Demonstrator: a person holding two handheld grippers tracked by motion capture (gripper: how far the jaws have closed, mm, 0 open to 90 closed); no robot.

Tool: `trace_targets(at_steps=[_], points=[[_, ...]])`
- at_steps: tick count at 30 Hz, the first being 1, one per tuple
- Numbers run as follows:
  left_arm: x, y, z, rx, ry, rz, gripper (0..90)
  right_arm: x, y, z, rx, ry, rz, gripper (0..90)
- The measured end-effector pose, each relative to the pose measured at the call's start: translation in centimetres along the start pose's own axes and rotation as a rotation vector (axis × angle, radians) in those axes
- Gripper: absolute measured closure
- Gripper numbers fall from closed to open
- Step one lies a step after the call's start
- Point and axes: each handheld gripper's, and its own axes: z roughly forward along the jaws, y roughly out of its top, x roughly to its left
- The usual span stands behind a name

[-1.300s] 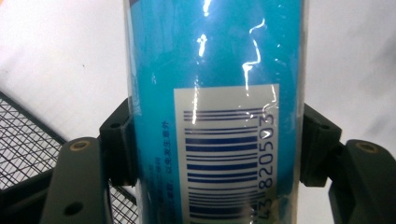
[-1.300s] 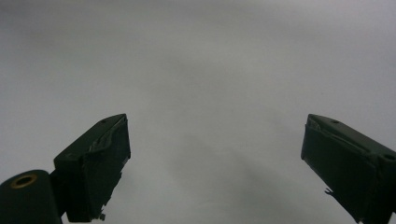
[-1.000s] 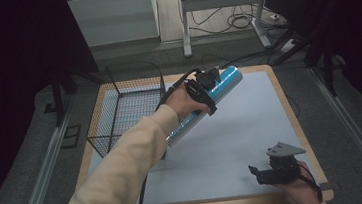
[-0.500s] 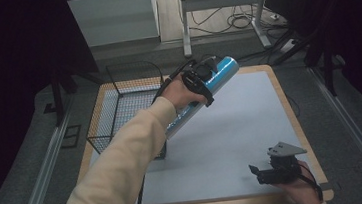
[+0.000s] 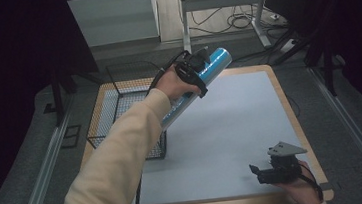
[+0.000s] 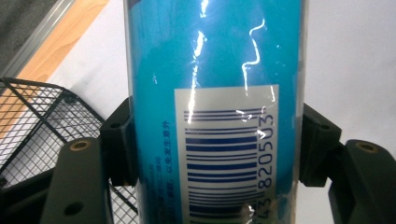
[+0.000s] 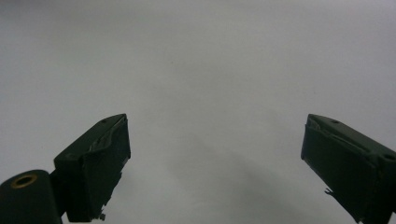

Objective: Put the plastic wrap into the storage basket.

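Left gripper [image 5: 197, 73] pinches blue tube [image 5: 202, 80] in its jaws, tilted in the air just right of wire basket [image 5: 120, 113] at the desk's far left, mid-carry; next likely lower it into basket; right gripper [image 5: 268, 171] jaws spread, idle near right.

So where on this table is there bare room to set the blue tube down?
The white mat is bare between the wire basket on its left and the right claw at the near right corner; the far right part is free too. The left claw holds the blue tube beside the basket: that far-left side is crowded.
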Motion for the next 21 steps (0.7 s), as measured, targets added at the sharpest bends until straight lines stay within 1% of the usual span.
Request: trace_targets(at_steps=[4,6,7,9,11,12,21], points=[[0.9,0.2,-0.2,-0.012,0.008,-0.012,31.3,-0.1,0.0,0.0,0.001,-0.003,0.000,8.1],[1.4,0.3,-0.3,-0.015,0.019,-0.021,31.3,-0.1,0.0,0.0,0.000,-0.003,0.005,8.1],[1.5,0.2,-0.3,-0.012,0.023,-0.019,31.4,-0.1,0.0,0.0,0.000,-0.003,0.007,8.1],[1.9,0.1,-0.2,-0.014,0.024,-0.031,31.3,-0.2,0.0,0.0,-0.002,-0.005,0.006,8.1],[2.3,0.0,-0.2,-0.001,0.026,-0.024,31.3,-0.2,0.0,0.0,-0.002,-0.006,0.004,8.1],[2.4,-0.1,-0.2,-0.002,0.030,-0.024,31.3,-0.2,0.0,0.0,-0.002,-0.005,0.004,8.1],[4.0,-0.7,-0.2,-0.001,0.041,-0.061,31.3,-0.1,0.0,0.0,-0.003,-0.004,0.005,8.1]])
